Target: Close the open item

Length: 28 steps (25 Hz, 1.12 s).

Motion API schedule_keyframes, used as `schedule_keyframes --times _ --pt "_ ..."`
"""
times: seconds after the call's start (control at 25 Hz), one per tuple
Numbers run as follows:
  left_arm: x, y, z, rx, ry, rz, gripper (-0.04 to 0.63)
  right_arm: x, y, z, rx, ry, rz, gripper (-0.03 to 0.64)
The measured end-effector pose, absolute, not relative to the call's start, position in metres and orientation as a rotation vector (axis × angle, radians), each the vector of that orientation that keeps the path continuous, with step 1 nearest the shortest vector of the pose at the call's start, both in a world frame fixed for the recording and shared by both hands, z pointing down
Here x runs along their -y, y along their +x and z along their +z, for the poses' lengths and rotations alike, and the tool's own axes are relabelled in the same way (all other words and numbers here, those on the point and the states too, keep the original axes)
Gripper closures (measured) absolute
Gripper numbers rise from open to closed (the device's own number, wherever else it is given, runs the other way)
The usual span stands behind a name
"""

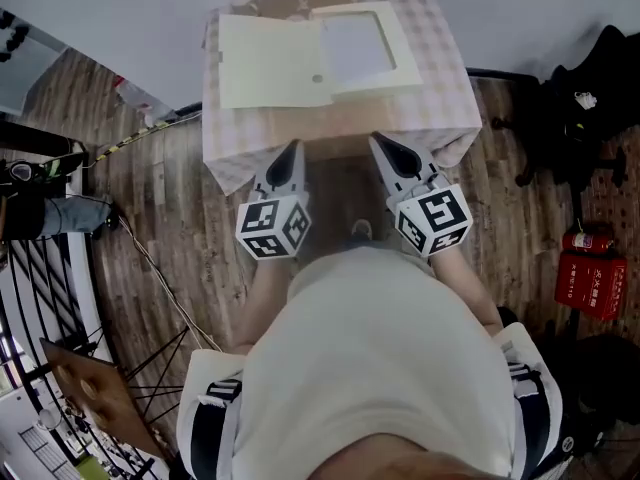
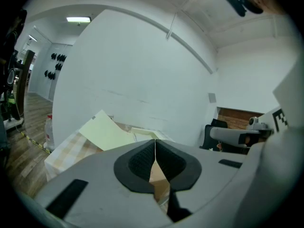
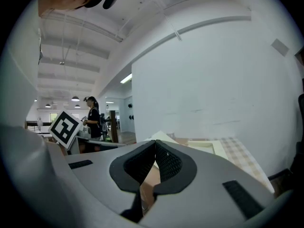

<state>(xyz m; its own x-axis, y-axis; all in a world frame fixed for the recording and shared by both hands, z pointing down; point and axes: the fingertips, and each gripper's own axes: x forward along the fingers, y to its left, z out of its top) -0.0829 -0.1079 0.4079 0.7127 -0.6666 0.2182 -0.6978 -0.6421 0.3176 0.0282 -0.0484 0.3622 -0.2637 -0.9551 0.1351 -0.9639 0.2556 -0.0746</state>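
Shallow cream cardboard box (image 1: pixel 402 58) open at table (image 1: pixel 445 103) far edge, lid (image 1: pixel 270 63) flopped left; likely light, stiff, creasable, so lift its free left edge; left gripper (image 1: pixel 293 148) and right gripper (image 1: pixel 379 141) jaws together, empty.

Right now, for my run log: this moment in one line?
box: open | left gripper: shut, empty | right gripper: shut, empty | box untouched

The room is evenly lit by ceiling strip lights (image 2: pixel 78 19), and shadows are kept soft. Both gripper views are bowed and vignetted black at the corners. The left tool (image 2: pixel 155 144) is rendered slightly soft.
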Motion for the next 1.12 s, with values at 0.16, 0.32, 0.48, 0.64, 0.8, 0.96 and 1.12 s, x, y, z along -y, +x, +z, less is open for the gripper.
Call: schedule_keyframes --times 0.16,0.32,0.48,0.64,0.8,0.96,1.12 --pt "0.128 -0.077 0.413 1.133 2.484 0.084 0.588 0.069 0.043 0.367 2.477 1.801 0.228 0.617" --pt "0.146 -0.080 0.416 1.220 2.433 0.078 0.588 0.088 0.050 0.372 2.513 1.749 0.261 0.617" --pt "0.165 -0.099 0.425 1.310 2.367 0.091 0.588 0.105 0.043 0.380 2.545 1.688 0.293 0.617" --pt "0.187 -0.121 0.437 1.380 2.312 0.102 0.588 0.124 0.035 0.386 2.556 1.647 0.317 0.617" --pt "0.214 -0.144 0.452 1.430 2.270 0.110 0.588 0.146 0.029 0.380 2.557 1.625 0.277 0.617" --pt "0.239 -0.166 0.472 1.433 2.205 0.075 0.588 0.170 0.023 0.381 2.549 1.596 0.261 0.617" --pt "0.263 -0.181 0.486 1.422 2.167 0.056 0.586 0.198 0.014 0.379 2.552 1.569 0.238 0.617"
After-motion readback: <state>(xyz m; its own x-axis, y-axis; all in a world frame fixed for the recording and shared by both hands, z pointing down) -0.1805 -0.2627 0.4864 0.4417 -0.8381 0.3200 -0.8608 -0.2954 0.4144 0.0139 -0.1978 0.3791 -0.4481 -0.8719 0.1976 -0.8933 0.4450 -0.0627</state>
